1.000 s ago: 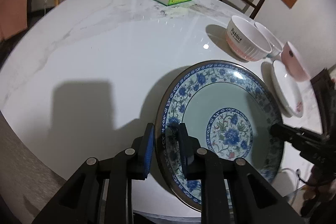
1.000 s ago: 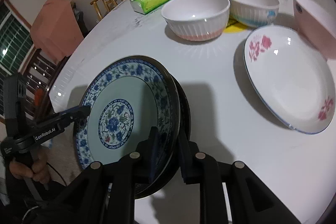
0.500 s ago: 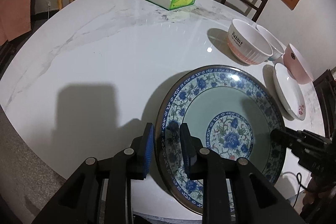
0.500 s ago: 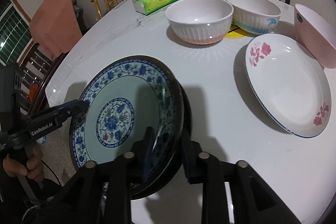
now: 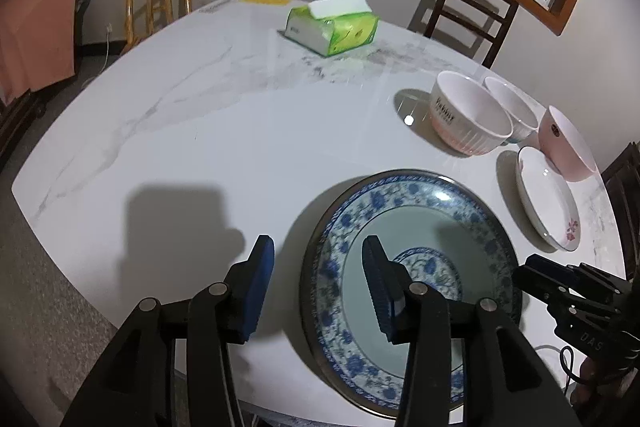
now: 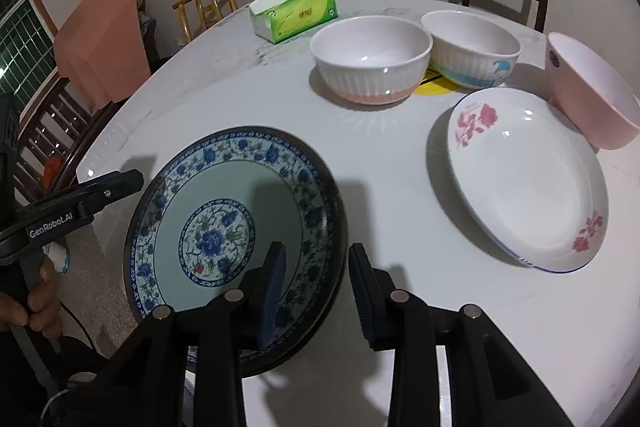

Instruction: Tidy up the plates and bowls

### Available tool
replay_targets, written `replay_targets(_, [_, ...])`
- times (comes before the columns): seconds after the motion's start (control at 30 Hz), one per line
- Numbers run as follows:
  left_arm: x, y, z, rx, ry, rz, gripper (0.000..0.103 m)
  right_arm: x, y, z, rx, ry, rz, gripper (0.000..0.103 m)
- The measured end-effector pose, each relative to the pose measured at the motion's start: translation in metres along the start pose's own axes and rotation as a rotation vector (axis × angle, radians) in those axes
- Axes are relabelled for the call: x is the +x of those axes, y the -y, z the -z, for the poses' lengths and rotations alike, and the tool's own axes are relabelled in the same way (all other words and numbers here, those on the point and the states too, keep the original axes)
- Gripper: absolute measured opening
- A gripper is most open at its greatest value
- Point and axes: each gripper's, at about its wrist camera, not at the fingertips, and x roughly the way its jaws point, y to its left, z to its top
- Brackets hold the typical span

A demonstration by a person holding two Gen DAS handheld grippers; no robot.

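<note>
A large blue-and-white floral plate (image 5: 420,219) (image 6: 224,195) lies flat on the white marble table (image 5: 200,131) near its front edge. My left gripper (image 5: 318,283) straddles the plate's left rim, one pad outside and one over the plate. Its jaws are opening and neither pad touches the rim. My right gripper (image 6: 318,287) straddles the opposite rim the same way, also opening and clear of it. Further right lie a white plate with pink flowers (image 6: 524,195), a ribbed white bowl with a pink base (image 6: 372,63), a white bowl with a blue pattern (image 6: 472,51) and a tilted pink bowl (image 6: 588,95).
A green tissue pack (image 5: 336,27) sits at the far side of the table. Wooden chairs (image 5: 468,11) stand around it, one draped with a pink cloth (image 6: 100,43). A person's hand (image 6: 40,299) holds the left gripper's handle below the table edge.
Both grippers' jaws have widened and let go of the plate rim. The plate has come down from a tilt and now lies flat on the table.
</note>
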Motion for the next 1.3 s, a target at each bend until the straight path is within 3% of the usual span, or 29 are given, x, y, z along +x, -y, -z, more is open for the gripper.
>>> replay_targets(0.3, [-0.020, 0.046, -0.008, 0.056, 0.125, 0.020, 0.050, -0.034, 0.039, 0.009, 0.040, 0.134, 0.063, 0.033])
replay_targets(0.43, [-0.020, 0.078, -0.009, 0.098, 0.161, 0.068, 0.053, -0.055, 0.069, 0.018, 0.075, 0.204, 0.108, 0.033])
replay_targets(0.77, [0.010, 0.154, -0.012, 0.162, 0.101, 0.176, 0.053, -0.079, 0.143, 0.023, 0.150, 0.254, 0.200, 0.033])
replay_targets(1.1, [0.050, 0.194, -0.028, 0.152, 0.010, 0.233, 0.053, -0.057, 0.191, 0.005, 0.193, 0.212, 0.186, 0.033])
replay_targets(1.3, [0.078, 0.212, -0.036, 0.140, -0.055, 0.251, 0.052, -0.036, 0.215, -0.001, 0.239, 0.185, 0.122, 0.033])
